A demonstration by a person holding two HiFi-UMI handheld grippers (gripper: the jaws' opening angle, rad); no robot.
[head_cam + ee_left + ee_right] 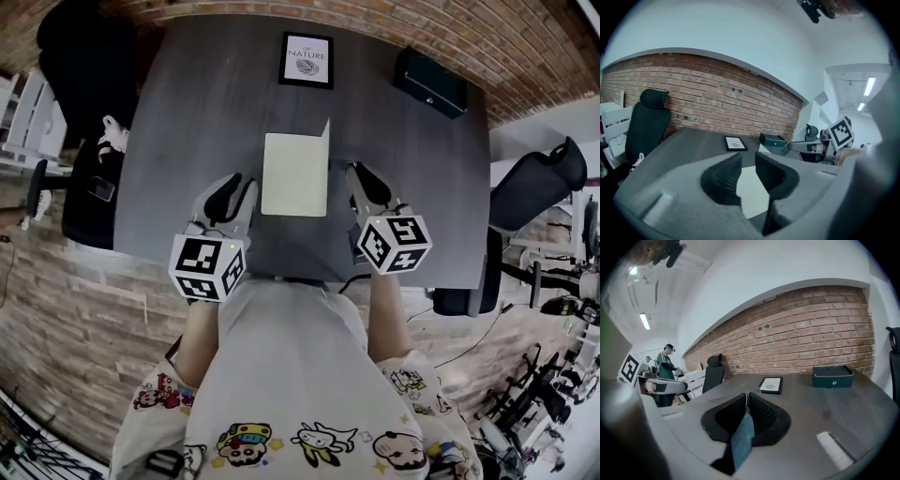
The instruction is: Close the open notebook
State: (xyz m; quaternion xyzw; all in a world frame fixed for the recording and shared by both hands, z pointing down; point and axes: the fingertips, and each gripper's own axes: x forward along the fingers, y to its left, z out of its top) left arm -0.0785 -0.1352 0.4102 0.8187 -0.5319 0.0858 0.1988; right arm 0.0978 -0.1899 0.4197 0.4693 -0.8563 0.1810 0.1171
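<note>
On the wide dark grey counter (pixel 187 112), which fills the middle of the head view, the notebook (pixel 292 178) is seen lying open near the front edge, between the two grippers, its pale page flat and facing up. Two black office chairs are stood off the counter: one (pixel 84 56) at its far left corner, another (pixel 534 183) to its right. At the far right corner a dark green box (pixel 429 82) is set. A framed print (pixel 307 59) is laid at the middle of the far edge, well apart from the notebook. The notebook's teal cover (pixel 743 437) is lifted off the counter along the right side of the page. The right tongs (pixel 747 399) are closed on this cover, whose thin edge is pinched between the ribbed pads. The left tongs (pixel 748 164) are held just left of the notebook with a gap between the jaws. Nothing is gripped by them, and only the pale page is seen beyond the gap.
</note>
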